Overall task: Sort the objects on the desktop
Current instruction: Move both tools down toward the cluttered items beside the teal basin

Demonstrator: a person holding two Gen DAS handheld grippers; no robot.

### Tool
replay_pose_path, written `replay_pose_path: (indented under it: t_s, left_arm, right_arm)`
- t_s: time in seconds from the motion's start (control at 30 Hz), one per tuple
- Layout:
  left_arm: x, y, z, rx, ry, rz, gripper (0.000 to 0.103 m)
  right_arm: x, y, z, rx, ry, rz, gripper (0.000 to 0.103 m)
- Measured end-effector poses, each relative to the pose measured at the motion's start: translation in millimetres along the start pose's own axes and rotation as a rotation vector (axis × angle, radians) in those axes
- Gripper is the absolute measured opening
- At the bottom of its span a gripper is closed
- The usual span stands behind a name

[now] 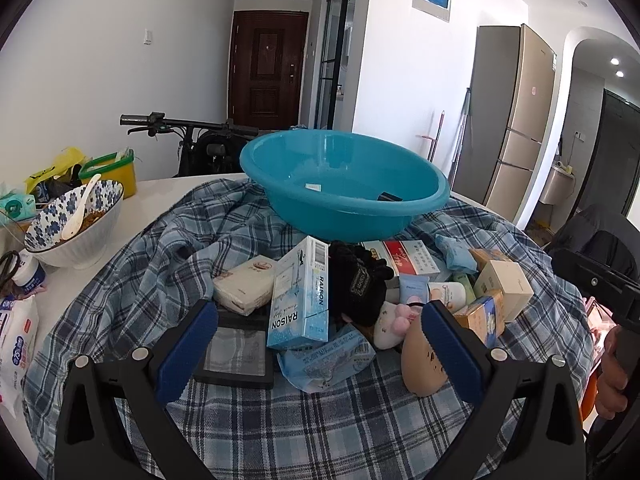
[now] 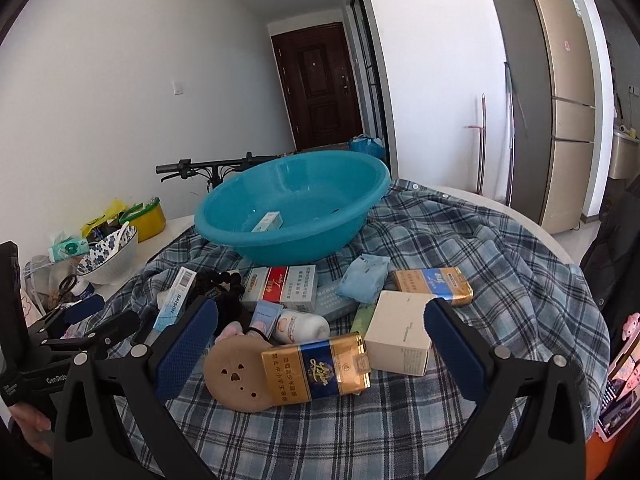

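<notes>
On the plaid cloth (image 2: 460,240) covering the round table, one blue basin (image 2: 296,216) is sitting at the far side, holding one small box (image 2: 269,221). In front of it a pile is lying: two gold cigarette packs (image 2: 316,372) (image 2: 434,284), one red-and-white carton (image 2: 280,286), one cream box (image 2: 400,338), one pale blue RAISON box (image 1: 300,300), one tan disc (image 2: 236,380) and one black glove (image 1: 356,284), most of them touching. Both grippers are hovering spread wide and holding nothing: the left gripper (image 1: 316,356) over the RAISON box, the right gripper (image 2: 320,356) over the nearer gold pack. Bare cloth is lying open along the near edge and to the right of the pile. At the left table edge one patterned bowl (image 1: 76,224) is standing.
</notes>
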State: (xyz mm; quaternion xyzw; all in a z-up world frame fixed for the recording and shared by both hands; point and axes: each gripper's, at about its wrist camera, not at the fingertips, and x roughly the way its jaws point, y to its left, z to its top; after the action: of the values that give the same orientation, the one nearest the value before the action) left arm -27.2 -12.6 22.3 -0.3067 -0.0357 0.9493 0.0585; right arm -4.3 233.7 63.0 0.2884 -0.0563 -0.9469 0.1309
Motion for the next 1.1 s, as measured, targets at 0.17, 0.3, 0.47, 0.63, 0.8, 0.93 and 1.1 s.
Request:
replay_pose_path:
  t_s: [0.17,0.3,0.47,0.63,0.8,0.93,1.1]
  left_arm:
    - [8.1,0.3,-4.1,-0.012,0.030,-0.011,0.103]
    - [14.7,1.0,-7.9,-0.015,0.050,-0.006,0.103]
    - [24.5,2.1,-10.3,-0.020,0.072,0.007,0.103]
    - [36.5,-0.2,-11.8,-0.022,0.097,0.016,0.103]
    - [58.7,-3.1,-11.3,-0.024,0.158,0.048,0.103]
    - [70.4,-4.4,-13.0,-0.030,0.188,0.037,0.103]
    - [75.1,-11.0,-16.1,-0.011,0.194,0.036,0.101]
  right_arm:
    - [10.7,4.3,-10.5,-0.025,0.044,-0.005,0.103]
    - [16.3,5.2,-14.5,-0.021,0.060,-0.007,0.103]
    - [24.1,4.3,-17.8,-0.012,0.081,-0.010,0.103]
    - [32.1,3.4,-21.8,-0.006,0.104,-0.014,0.103]
    - [39.4,2.7,-23.9,0.002,0.121,-0.016,0.103]
    - [47.8,2.2,-27.0,0.002,0.144,-0.026,0.103]
    - [59.8,-2.0,-31.5,0.024,0.180,-0.032,0.103]
